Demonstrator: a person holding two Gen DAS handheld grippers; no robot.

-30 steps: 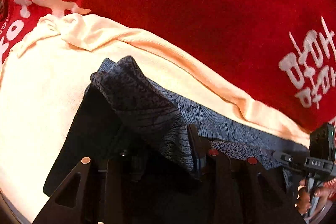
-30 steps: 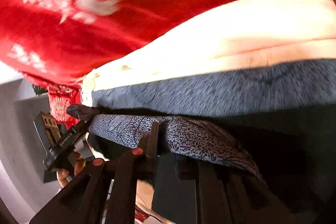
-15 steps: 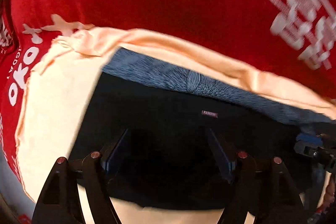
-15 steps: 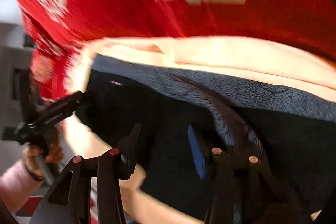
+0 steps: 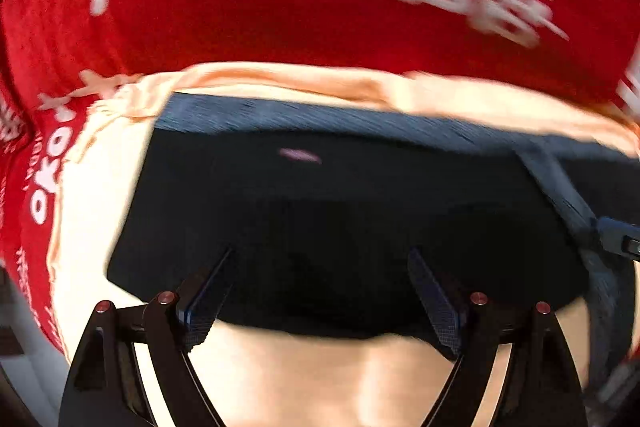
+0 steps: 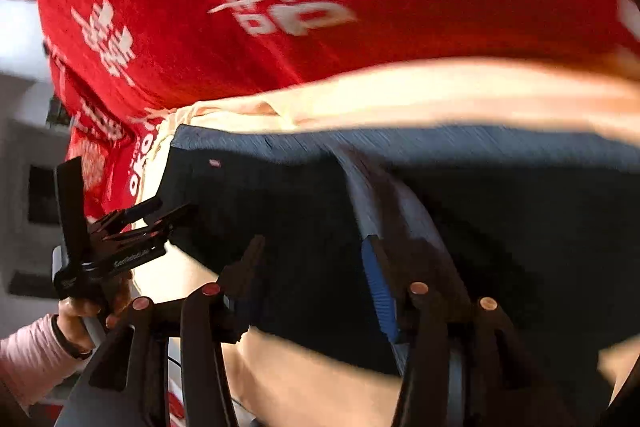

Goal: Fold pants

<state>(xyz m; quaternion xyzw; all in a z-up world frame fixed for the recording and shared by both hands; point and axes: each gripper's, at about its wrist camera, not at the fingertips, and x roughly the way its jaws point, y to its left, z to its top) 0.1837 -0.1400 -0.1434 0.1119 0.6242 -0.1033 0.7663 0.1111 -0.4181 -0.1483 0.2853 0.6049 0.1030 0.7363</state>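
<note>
The dark pants (image 5: 340, 207) lie folded in a flat rectangle on a cream cloth (image 5: 92, 207), with a patterned grey-blue layer showing along the far edge. My left gripper (image 5: 320, 251) hovers over the near edge. Its jaws are wide and still opening, with nothing between them. In the right wrist view the pants (image 6: 260, 211) show a raised patterned ridge (image 6: 376, 187) running to my right gripper (image 6: 314, 241). Its jaws are opening too, the pads pressing on nothing. The ridge rests against the outer side of its blue-padded finger (image 6: 378, 283).
A red blanket (image 5: 280, 7) with white lettering covers the surface beyond the cream cloth (image 6: 440, 95). In the right wrist view, a hand in a pink sleeve (image 6: 32, 351) holds the left gripper (image 6: 172, 207) at the pants' left edge. Grey floor lies far left.
Both grippers let go of the patterned pant fabric, opened and drew back upward. The fold that they carried now lies flat on the pants.
</note>
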